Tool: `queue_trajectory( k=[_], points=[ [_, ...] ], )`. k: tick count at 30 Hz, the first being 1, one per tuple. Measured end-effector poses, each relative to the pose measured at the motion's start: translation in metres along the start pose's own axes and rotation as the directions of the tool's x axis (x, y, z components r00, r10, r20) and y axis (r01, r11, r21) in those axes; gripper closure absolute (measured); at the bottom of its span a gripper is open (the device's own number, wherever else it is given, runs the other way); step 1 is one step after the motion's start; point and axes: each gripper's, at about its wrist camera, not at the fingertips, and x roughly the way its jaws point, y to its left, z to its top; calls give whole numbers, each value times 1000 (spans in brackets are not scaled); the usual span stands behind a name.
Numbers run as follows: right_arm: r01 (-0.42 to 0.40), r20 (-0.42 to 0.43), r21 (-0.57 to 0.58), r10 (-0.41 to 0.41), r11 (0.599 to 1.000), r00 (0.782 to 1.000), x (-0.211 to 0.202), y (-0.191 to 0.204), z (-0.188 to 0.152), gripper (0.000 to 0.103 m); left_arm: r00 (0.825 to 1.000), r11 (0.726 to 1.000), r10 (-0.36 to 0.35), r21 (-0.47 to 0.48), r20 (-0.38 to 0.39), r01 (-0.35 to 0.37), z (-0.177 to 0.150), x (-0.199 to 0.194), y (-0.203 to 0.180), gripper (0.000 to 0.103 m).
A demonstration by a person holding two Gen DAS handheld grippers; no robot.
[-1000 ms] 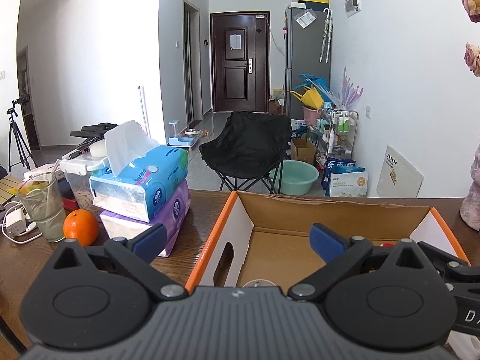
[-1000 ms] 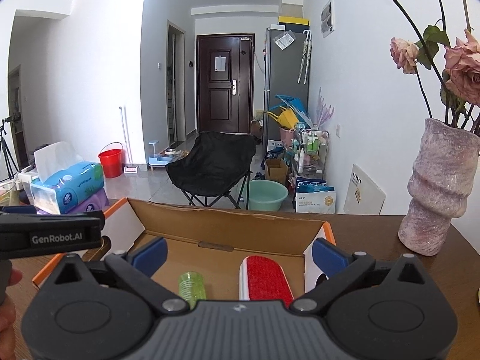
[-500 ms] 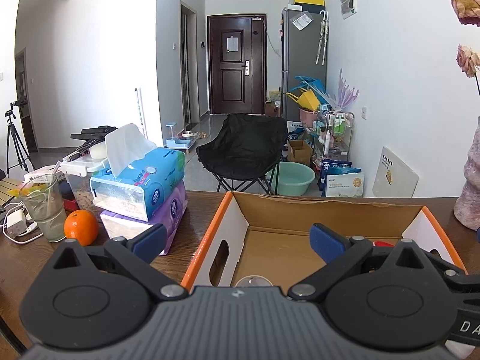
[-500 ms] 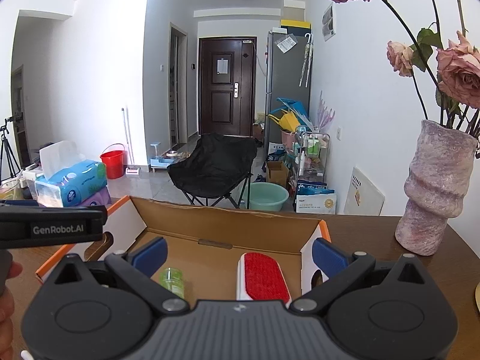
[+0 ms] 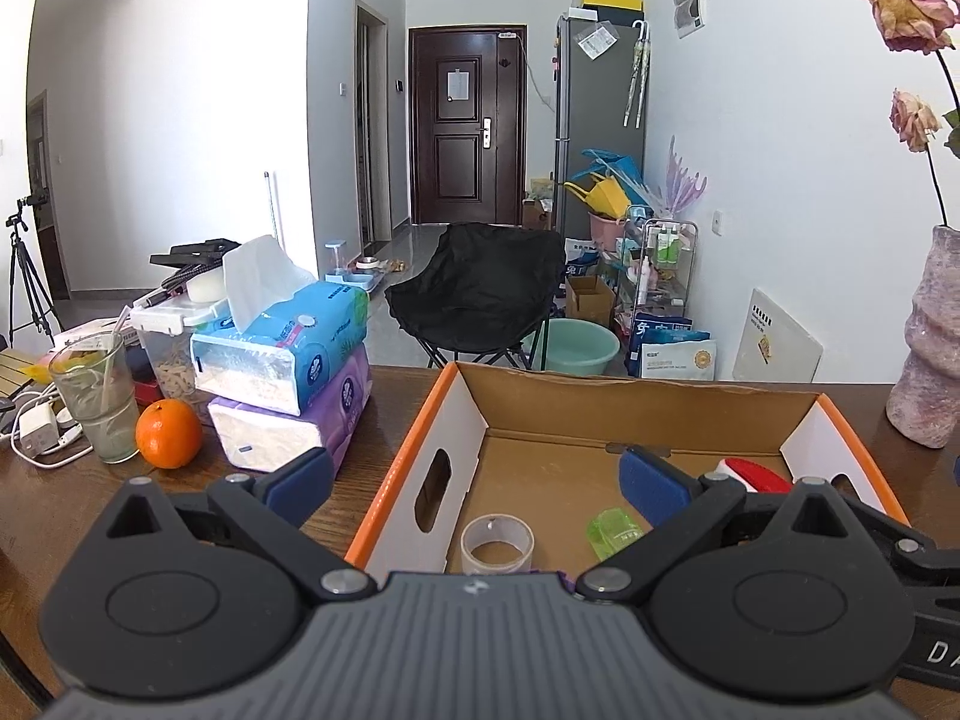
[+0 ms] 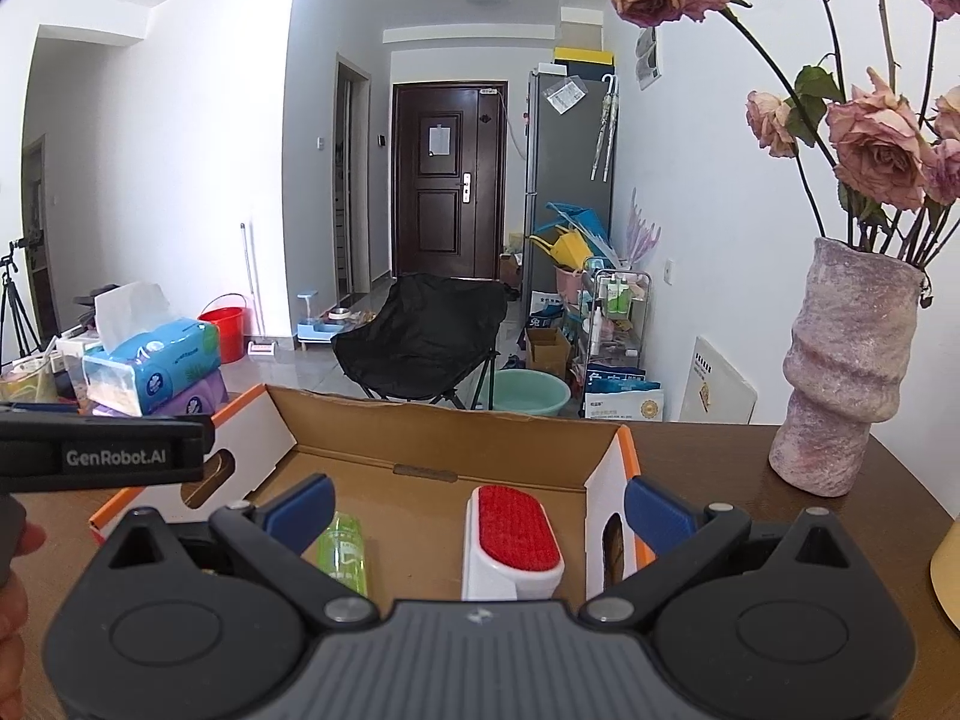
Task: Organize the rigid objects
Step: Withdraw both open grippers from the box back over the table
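Note:
An open cardboard box with orange edges [image 5: 420,438] [image 6: 606,480] sits on the dark wooden table. Inside it lie a clear tape roll [image 5: 497,543], a green plastic bottle [image 5: 615,531] [image 6: 345,552] and a red and white lint brush [image 6: 513,534] [image 5: 753,474]. My left gripper [image 5: 477,483] hovers open above the box's near left part, with nothing between its fingers. My right gripper [image 6: 480,504] is open above the box's near right part, over the brush, holding nothing. The left gripper's body [image 6: 102,456] shows at the left of the right wrist view, with a hand under it.
Left of the box are stacked tissue packs [image 5: 288,384] [image 6: 153,366], an orange [image 5: 168,433], a glass with a straw [image 5: 96,396] and a charger with cable [image 5: 36,432]. A pink vase with dried roses [image 6: 840,372] [image 5: 927,348] stands to the right. A yellow rim [image 6: 948,564] shows at far right.
Both grippers have risen and drawn back a little, so more of the box floor shows: the tape roll and green bottle came into the left wrist view. Both stayed open.

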Motion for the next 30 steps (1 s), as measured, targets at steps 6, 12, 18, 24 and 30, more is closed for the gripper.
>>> queue_trajectory(
  k=[6,12,18,24,30],
  points=[
    [5,3,7,-5,1000,1000,-17,-1,-7,0,1000,1000,-9,-4,-9,9,-7,-14,0,0],
    [7,7,7,-7,1000,1000,-35,-2,-15,0,1000,1000,-20,-8,-14,20,-15,-30,1,0],
    [10,10,3,-10,1000,1000,-52,-3,-24,0,999,1000,-27,-12,-20,27,-24,-47,2,0],
    [11,7,8,-11,1000,1000,-69,-5,-32,0,999,999,-33,-18,-29,33,-34,-63,5,0],
    [16,7,10,-17,1000,1000,-86,-6,-41,0,998,999,-47,-7,-48,46,-46,-79,0,0]
  ],
)
